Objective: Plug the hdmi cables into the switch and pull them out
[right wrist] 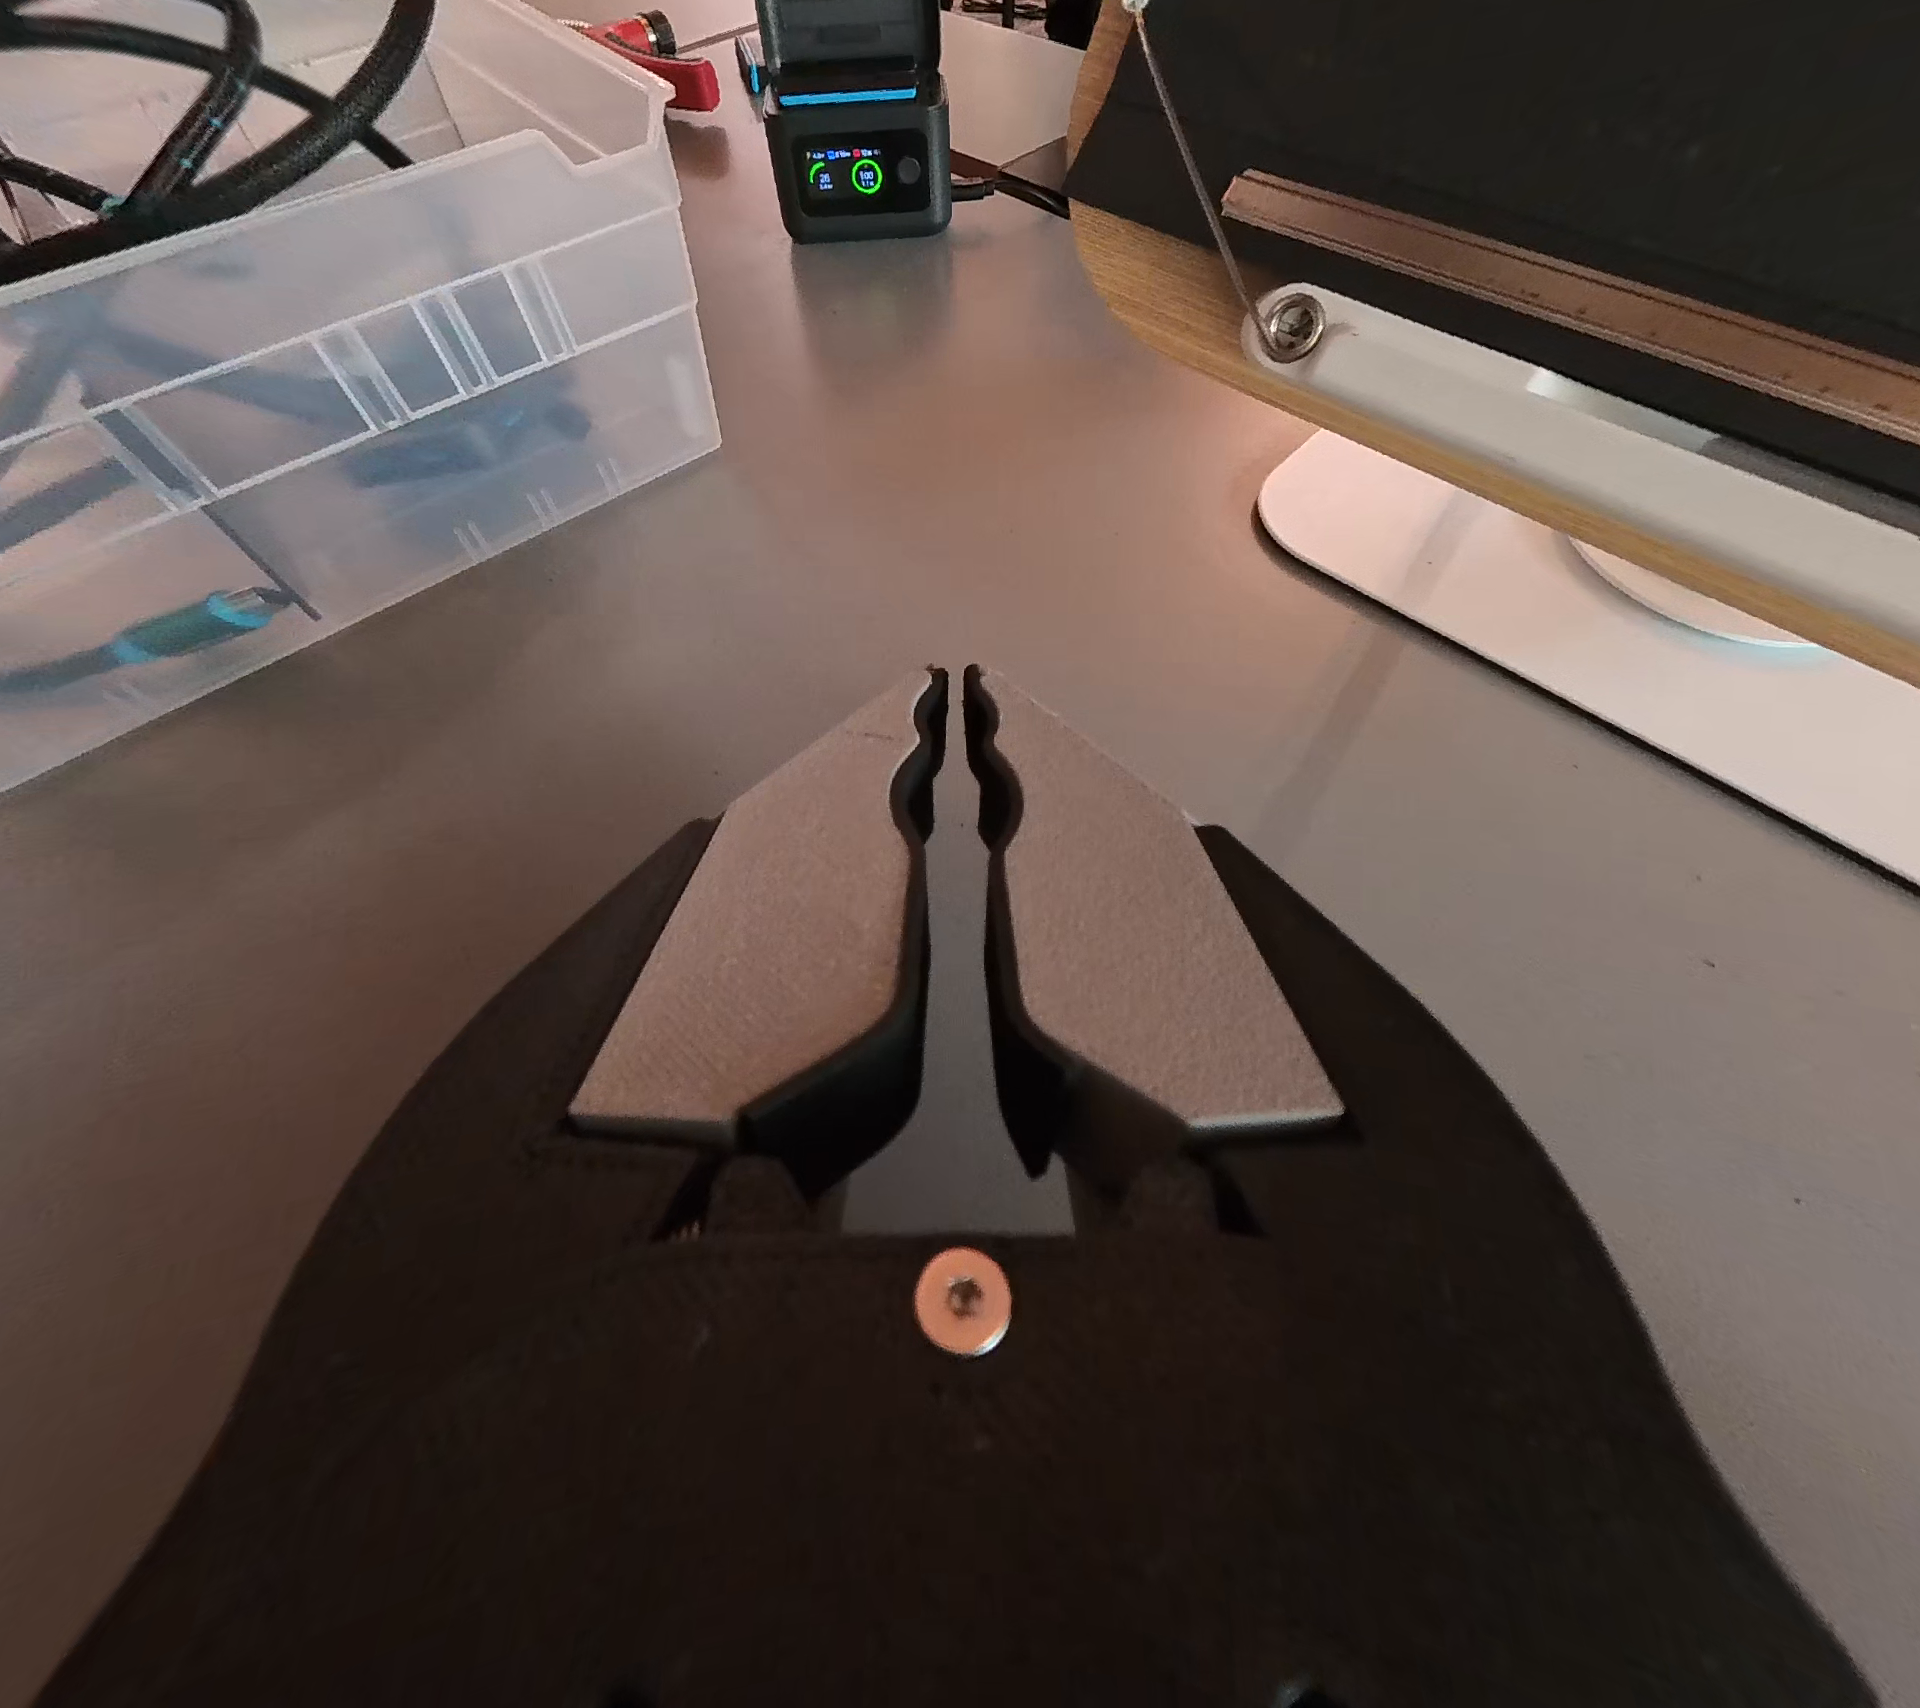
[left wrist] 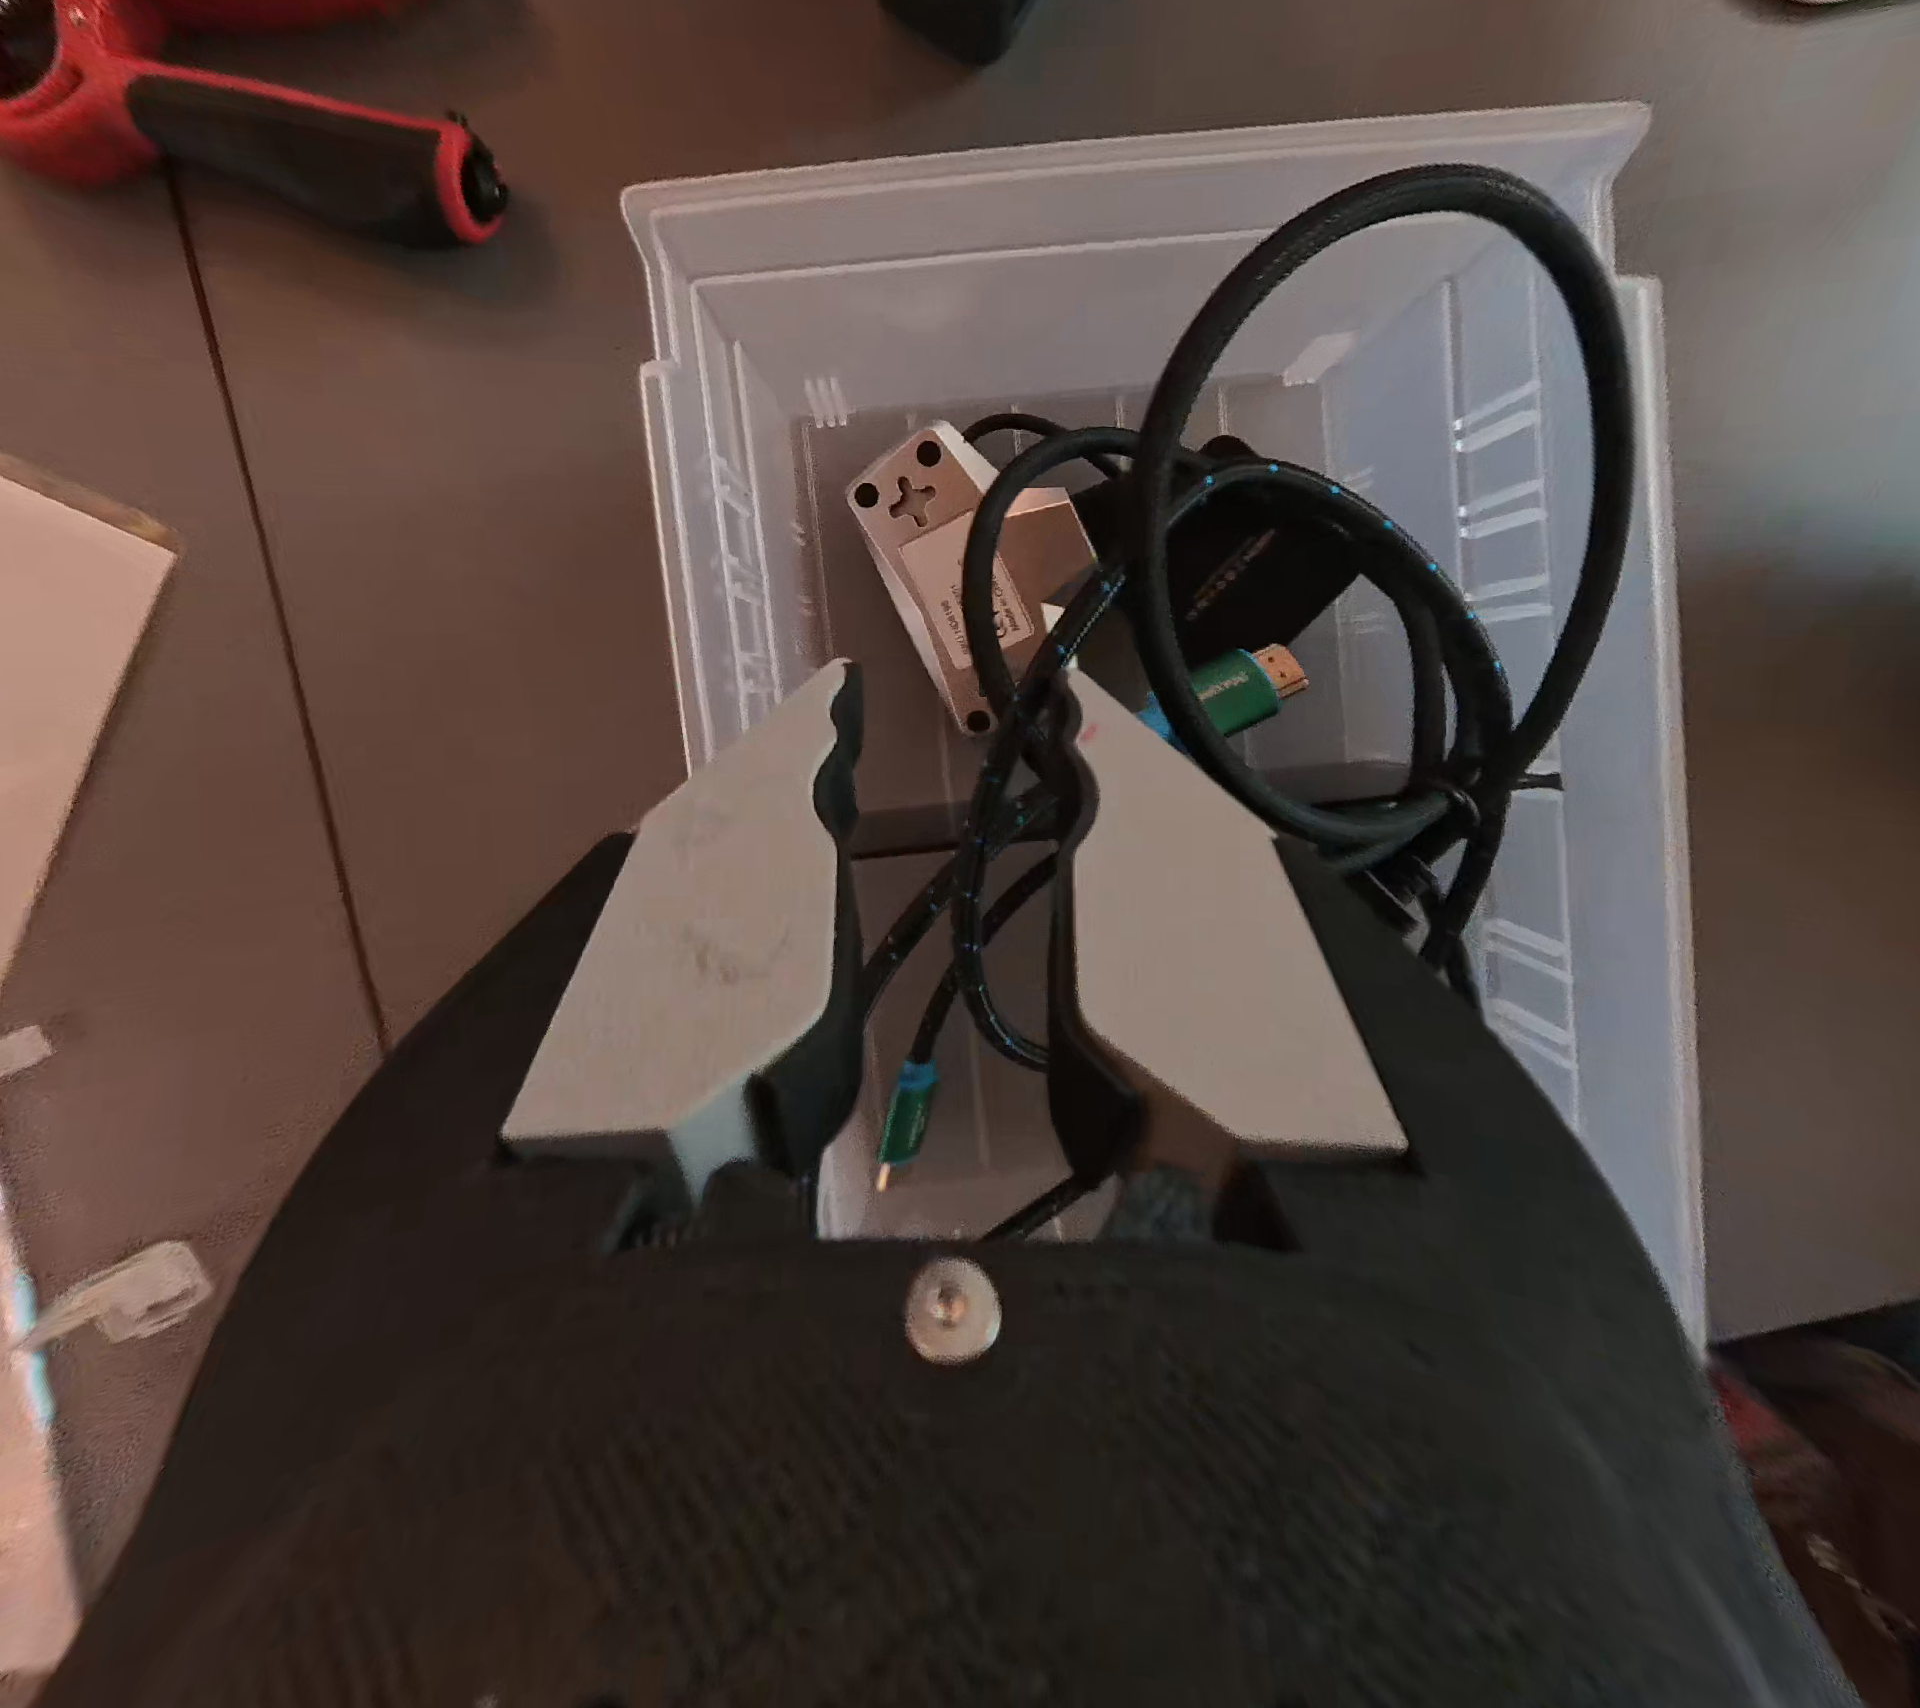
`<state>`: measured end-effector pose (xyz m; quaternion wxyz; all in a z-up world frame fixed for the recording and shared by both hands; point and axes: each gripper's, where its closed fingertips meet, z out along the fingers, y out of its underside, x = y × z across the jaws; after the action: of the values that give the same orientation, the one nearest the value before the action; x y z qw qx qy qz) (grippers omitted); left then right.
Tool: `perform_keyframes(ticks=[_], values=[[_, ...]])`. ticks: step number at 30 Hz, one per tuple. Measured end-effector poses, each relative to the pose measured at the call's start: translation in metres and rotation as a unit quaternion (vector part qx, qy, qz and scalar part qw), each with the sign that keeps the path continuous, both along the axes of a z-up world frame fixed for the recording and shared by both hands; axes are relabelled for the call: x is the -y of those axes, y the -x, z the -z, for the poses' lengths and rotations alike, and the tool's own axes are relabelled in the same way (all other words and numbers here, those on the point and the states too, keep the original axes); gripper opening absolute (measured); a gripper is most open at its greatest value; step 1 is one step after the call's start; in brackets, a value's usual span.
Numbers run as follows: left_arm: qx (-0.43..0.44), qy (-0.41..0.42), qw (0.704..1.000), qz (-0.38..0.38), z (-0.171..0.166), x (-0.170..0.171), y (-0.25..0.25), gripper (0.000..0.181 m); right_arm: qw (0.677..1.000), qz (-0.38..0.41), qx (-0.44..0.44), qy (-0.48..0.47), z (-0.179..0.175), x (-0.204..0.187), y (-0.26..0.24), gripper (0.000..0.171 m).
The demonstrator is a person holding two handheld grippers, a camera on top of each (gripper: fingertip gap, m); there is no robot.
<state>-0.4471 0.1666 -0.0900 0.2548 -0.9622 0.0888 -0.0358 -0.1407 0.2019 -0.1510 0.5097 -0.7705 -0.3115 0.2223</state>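
Over the clear plastic bin on the bench we hold our left gripper, its fingers parted, with strands of cable passing between them but not pinched as far as we can tell. Down on the bin floor, toward the far wall, lies the switch, a small silver box turned underside up, with black leads looped across it. The hdmi cables are heaped on top: braided black sheath flecked with blue, coiled in loose loops that rise above the bin rim. One green plug points toward the right wall of the bin, and another green plug hangs near the near wall, tip down.

We judge the cables light but springy and tangled, so lifting one loop will probably drag the rest, and perhaps the switch with it. The braid offers decent friction yet flexes, so it gives poor control of the tip. The better hold looks like the rigid green shell of a plug, across its flat sides. The switch seems light and smooth, so it will likely slide unless we brace it by its long edges.

Our right gripper hovers above bare bench beside the bin, its tips nearly together on nothing, near a small black charger.
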Motion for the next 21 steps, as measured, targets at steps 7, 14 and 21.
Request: perform_keyframes(ticks=[7,14,21], values=[[0.034,-0.024,0.998,-0.05,-0.002,-0.014,0.018,0.037,1.0,-0.001,0.0,0.001,0.0,0.0,0.0,0.0],[0.073,0.025,0.997,-0.026,0.018,-0.015,-0.001,0.017,1.0,-0.002,0.003,-0.001,0.0,0.001,0.001,0.0],[0.109,0.067,0.992,-0.008,0.03,-0.009,-0.017,0.014,1.0,-0.003,0.003,0.002,0.001,0.001,0.001,0.0]])
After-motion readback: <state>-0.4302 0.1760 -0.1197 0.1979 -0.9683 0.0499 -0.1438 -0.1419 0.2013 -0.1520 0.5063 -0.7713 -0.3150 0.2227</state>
